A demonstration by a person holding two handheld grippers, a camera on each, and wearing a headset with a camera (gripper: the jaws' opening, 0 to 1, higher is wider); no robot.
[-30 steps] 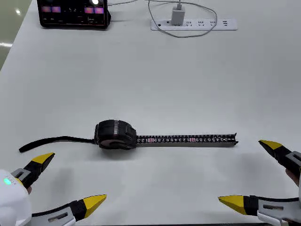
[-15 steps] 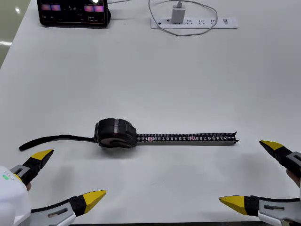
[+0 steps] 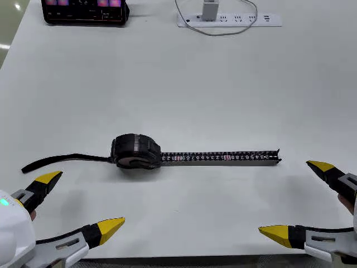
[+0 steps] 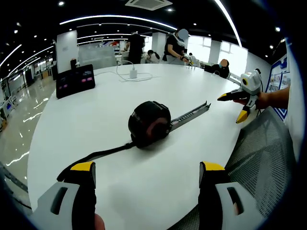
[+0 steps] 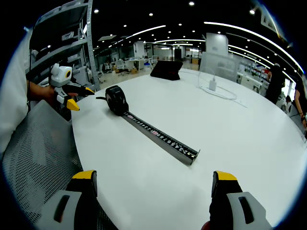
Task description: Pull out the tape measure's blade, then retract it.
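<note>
A black tape measure [image 3: 135, 151] lies on the white table [image 3: 184, 84], its blade [image 3: 220, 157] pulled out to the right and its black wrist strap [image 3: 64, 161] trailing left. In the left gripper view the case [image 4: 149, 122] sits ahead of the yellow-tipped jaws; in the right gripper view the blade's hook end [image 5: 191, 156] lies ahead of that gripper's jaws. My left gripper [image 3: 78, 202] hovers open near the front edge, below and left of the case. My right gripper [image 3: 298, 198] stands open below and right of the blade's tip. Neither holds anything.
A dark tablet [image 3: 83, 11] stands at the far left of the table. A white power strip [image 3: 228, 19] with a plugged charger and cable lies at the far middle. A grey mesh chair back [image 5: 38, 148] sits by the table's near edge.
Only the head camera has shifted slightly, so the tape measure sits a little higher in the picture. Both grippers stay open in about the same places.
</note>
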